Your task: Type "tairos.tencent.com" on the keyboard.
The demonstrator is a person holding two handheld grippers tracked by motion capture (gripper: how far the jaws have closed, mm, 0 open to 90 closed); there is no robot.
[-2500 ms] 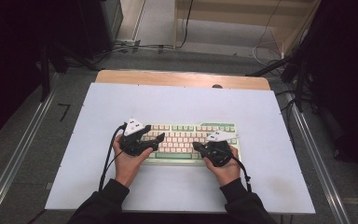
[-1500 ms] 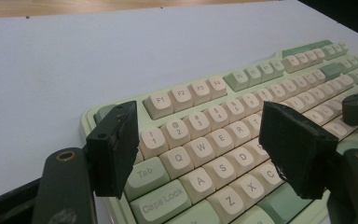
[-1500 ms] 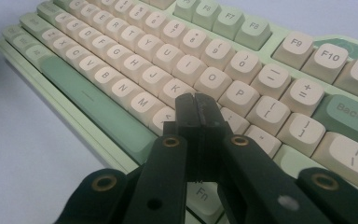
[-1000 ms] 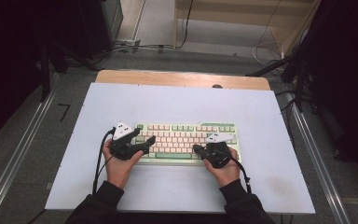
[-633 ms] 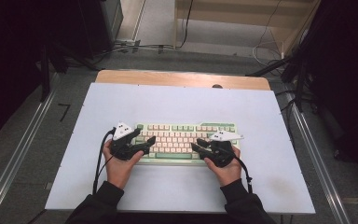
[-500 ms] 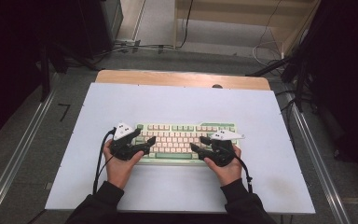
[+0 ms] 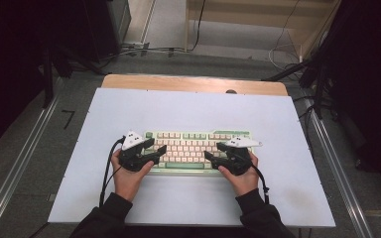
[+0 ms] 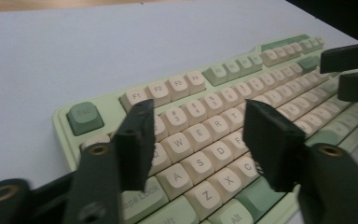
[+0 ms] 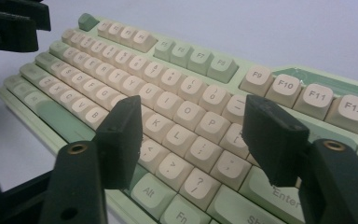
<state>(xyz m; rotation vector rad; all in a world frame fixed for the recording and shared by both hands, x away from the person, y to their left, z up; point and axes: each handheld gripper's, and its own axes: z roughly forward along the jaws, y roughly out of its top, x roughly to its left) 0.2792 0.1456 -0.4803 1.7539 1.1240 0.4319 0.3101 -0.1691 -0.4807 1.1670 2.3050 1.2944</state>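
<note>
On the white table our keyboard lies between both hands. Our left gripper has just been closing, our right gripper opening; both hover over the keys, jaws apart, gripping nothing.

A rectangular table with a pale, matt white top fills the middle of the high view; along its far edge a strip of light brown wood shows, with a small dark round spot near its right end. Directly on the white top lies one thing, a pale green keyboard with cream and green keycaps, flat, set square to the table's edges and nearer the person's side than the far one
</note>
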